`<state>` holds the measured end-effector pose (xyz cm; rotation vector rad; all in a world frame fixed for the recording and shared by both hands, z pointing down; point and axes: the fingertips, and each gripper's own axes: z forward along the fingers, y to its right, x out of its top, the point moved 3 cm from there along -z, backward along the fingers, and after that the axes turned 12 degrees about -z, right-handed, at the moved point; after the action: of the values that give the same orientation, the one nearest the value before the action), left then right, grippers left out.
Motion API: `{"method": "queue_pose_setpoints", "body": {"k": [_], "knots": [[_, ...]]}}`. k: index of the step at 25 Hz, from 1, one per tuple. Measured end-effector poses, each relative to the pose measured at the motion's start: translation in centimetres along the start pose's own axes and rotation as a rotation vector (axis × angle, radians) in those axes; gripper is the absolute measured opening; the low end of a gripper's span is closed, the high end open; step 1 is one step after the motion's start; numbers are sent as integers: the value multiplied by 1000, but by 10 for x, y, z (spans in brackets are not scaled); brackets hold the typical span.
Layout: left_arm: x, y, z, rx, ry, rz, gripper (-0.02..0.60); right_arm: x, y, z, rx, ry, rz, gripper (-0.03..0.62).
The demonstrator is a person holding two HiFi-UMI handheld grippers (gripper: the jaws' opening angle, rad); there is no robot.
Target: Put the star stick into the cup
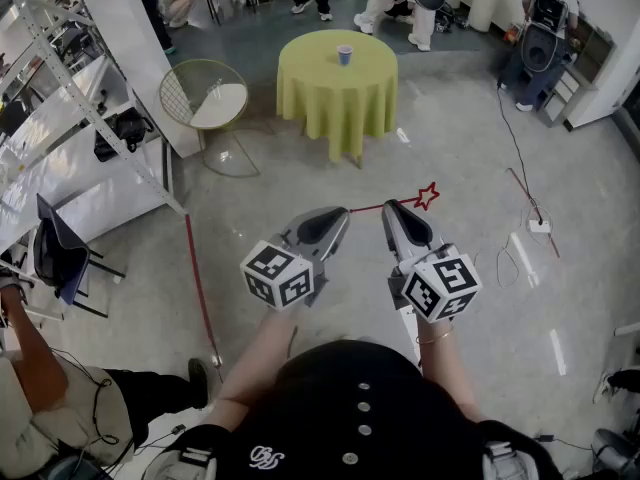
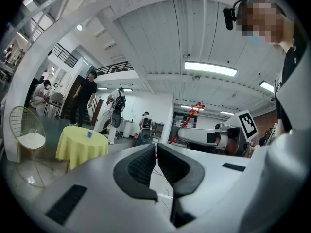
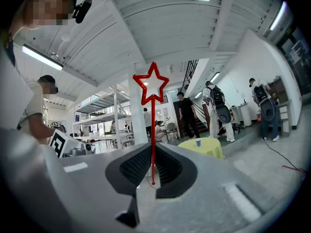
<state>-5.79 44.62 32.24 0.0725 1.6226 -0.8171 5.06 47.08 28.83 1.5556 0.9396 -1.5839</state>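
The right gripper (image 1: 392,209) has its jaws closed narrow on the thin red stick with an outline star at its end (image 1: 366,208). The right gripper view shows the grip best. There the stick (image 3: 153,120) runs straight between the ribbed black pads (image 3: 136,166), its short end just behind the jaws' tips and the star well beyond them. The head view adds that the stick lies crosswise to these jaws, star on their outer side, tail reaching toward the left gripper (image 1: 338,215).

In the left gripper view the left gripper (image 2: 156,148) has its jaws drawn together to a sliver, with nothing plainly held. The star stick (image 2: 187,121) rises just beyond their tips, toward the right gripper (image 2: 182,136) beside them. Whether its tail touches them I cannot tell.

The small blue cup (image 1: 344,55) stands on a round counter draped in yellow-green cloth (image 1: 340,103), well ahead of both jaws. It shows ahead-left of the left jaws (image 2: 90,134) and ahead-right of the right jaws (image 3: 198,143).
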Motion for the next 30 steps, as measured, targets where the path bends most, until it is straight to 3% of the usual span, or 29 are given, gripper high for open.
{"method": "queue_pose_setpoints", "body": {"k": [12, 21, 30], "knots": [[-6, -5, 4, -10, -37, 12, 21, -7, -6, 10, 14, -4, 19, 17], [-1, -20, -3, -29, -54, 8, 21, -8, -10, 22, -27, 11, 40, 17], [-10, -42, -2, -32, -58, -49, 21, -24, -6, 39, -48, -31, 54, 17]]}}
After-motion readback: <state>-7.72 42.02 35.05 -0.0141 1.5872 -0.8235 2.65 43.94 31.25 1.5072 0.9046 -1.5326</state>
